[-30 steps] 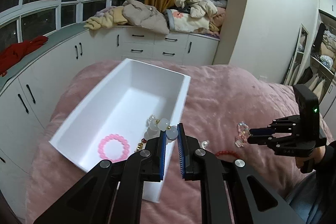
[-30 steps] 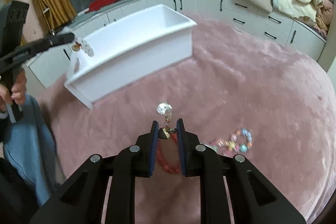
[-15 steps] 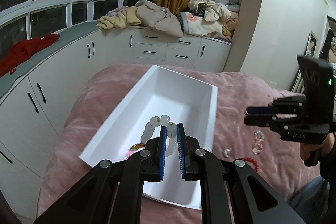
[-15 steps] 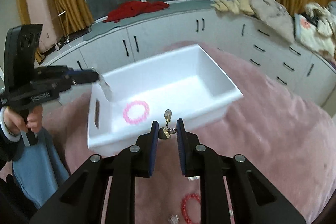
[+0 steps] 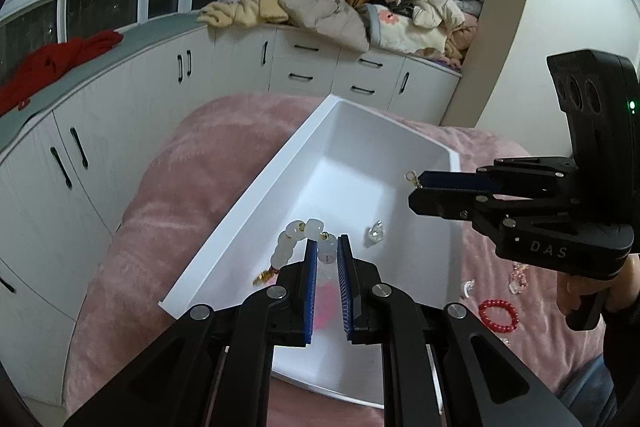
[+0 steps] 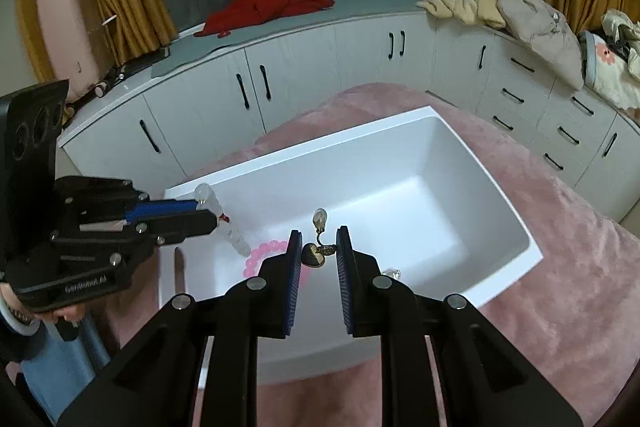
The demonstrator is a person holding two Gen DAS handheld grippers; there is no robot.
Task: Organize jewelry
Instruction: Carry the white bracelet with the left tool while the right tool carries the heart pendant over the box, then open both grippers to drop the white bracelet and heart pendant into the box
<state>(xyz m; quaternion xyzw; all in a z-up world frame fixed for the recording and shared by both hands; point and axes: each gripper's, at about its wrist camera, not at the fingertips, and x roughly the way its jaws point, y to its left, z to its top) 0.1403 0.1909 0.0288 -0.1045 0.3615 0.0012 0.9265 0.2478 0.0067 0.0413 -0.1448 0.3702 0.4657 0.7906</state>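
A white bin (image 5: 256,187) (image 6: 516,211) stands on the pink bed. My left gripper (image 5: 327,247) (image 6: 208,211) is shut on a white bead bracelet (image 5: 294,237) (image 6: 230,227) and holds it over the bin's near end. My right gripper (image 6: 318,253) (image 5: 416,187) hovers over the bin with its jaws slightly apart; a gold-heart and crystal earring (image 6: 318,239) sits between the pads, its crystal (image 5: 375,231) seen low inside the bin. A pink bead bracelet (image 6: 266,255) lies in the bin.
A red bead bracelet (image 5: 498,315) and clear crystal pieces (image 5: 518,277) lie on the pink bedcover (image 6: 568,267) right of the bin. White cabinets (image 6: 304,75) with clothes piled on top curve around the bed.
Both grippers moved over the bin. My right gripper's jaws have parted a little around the earring, and its crystal now hangs low inside the bin. The left stays shut on the white bracelet.
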